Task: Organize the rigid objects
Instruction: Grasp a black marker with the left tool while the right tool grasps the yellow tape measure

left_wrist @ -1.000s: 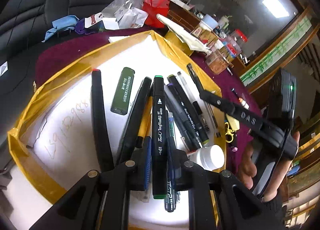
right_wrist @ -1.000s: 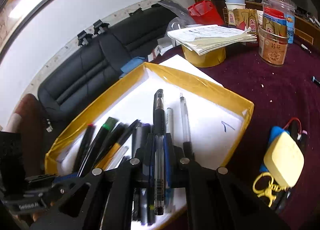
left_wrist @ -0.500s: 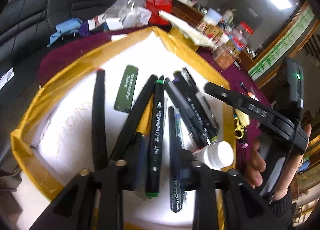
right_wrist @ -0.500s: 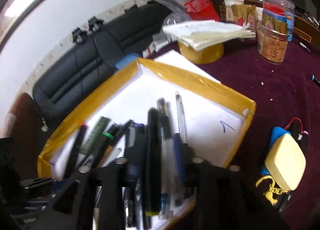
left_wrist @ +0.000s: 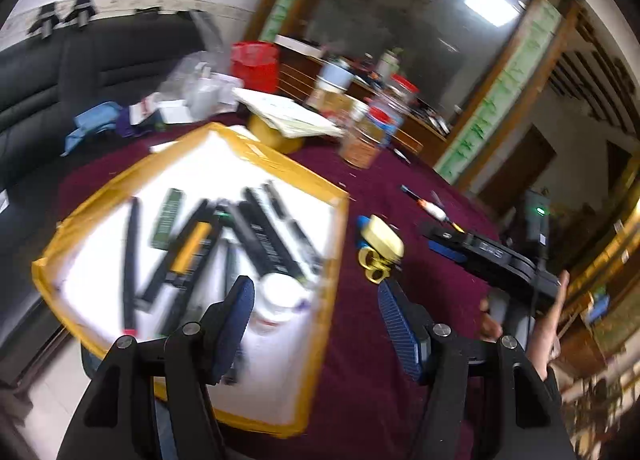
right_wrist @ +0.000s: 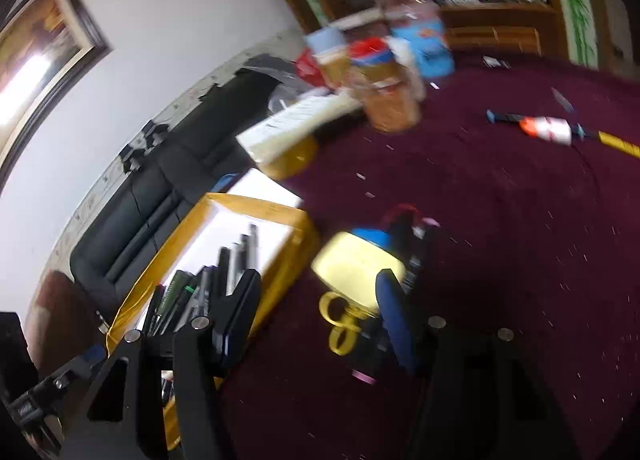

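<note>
A white tray with a yellow taped rim [left_wrist: 276,162] holds several pens and markers [left_wrist: 260,236], a green lighter [left_wrist: 168,216] and a white bottle [left_wrist: 280,296]. My left gripper [left_wrist: 314,286] hangs above the tray's near right corner. Its jaws are opening and nothing is between them. My right gripper [right_wrist: 318,276] is over the maroon cloth beside the tray [right_wrist: 280,216], just above a pale yellow case [right_wrist: 344,264] with a gold key ring [right_wrist: 340,324]. Its jaws are opening too and grip nothing. The picture is blurred by motion.
Jars with red lids [left_wrist: 368,132] and a paper stack on a yellow tape roll [left_wrist: 288,116] stand behind the tray. An orange-and-white pen [right_wrist: 548,128] lies far right on the maroon cloth [right_wrist: 500,220]. A black sofa [left_wrist: 40,84] runs along the left.
The left gripper let go of the green-capped marker and the right gripper of its black pen; both now lie in the tray. Both grippers opened, lifted and swung right, away from the tray.
</note>
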The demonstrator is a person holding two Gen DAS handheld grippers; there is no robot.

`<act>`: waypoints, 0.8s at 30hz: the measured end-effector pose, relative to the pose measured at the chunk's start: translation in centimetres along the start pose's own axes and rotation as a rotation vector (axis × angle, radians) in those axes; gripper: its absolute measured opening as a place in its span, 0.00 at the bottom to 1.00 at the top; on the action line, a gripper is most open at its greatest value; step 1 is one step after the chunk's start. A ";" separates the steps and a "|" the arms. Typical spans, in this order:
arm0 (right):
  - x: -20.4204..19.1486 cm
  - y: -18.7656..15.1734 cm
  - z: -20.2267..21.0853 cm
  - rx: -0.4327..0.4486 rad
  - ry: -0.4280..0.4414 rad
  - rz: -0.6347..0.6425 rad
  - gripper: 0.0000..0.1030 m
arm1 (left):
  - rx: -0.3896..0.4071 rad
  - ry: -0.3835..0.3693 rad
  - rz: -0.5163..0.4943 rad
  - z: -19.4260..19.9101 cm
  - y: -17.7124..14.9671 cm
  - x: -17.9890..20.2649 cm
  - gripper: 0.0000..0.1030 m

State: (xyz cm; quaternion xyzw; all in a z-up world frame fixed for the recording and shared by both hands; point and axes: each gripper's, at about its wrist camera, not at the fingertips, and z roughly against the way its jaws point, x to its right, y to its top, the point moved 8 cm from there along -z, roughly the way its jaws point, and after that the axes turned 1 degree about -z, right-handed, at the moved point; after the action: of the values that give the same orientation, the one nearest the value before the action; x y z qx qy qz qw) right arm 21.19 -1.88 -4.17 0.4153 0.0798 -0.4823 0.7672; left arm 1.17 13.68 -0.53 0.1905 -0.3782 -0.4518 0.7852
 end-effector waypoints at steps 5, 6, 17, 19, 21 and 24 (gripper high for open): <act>2.5 -0.1 -0.7 -0.028 -0.022 -0.002 0.59 | -0.048 -0.031 -0.029 -1.5 -1.0 2.9 0.66; 2.6 -0.1 -1.1 -0.040 -0.022 0.003 0.61 | -0.051 -0.030 -0.034 -1.6 -1.2 3.3 0.66; 0.1 1.7 -6.3 -0.113 -0.012 0.263 0.74 | -0.077 -0.033 -0.027 -2.2 -1.9 3.0 0.67; -0.1 1.7 -7.5 -0.149 -0.002 0.305 0.74 | -0.080 -0.035 -0.015 -2.4 -1.8 2.7 0.67; 0.0 1.3 -8.4 -0.193 0.011 0.311 0.74 | -0.090 -0.043 -0.002 -2.6 -1.8 2.4 0.67; 0.0 0.4 -8.5 -0.206 0.020 0.324 0.74 | -0.091 -0.043 0.000 -2.8 -1.9 2.1 0.67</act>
State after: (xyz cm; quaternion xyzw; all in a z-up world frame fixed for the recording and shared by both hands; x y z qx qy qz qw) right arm 23.91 4.31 -9.42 0.3469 0.0684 -0.3376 0.8724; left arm 2.91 10.76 -2.68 0.1445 -0.3741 -0.4725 0.7848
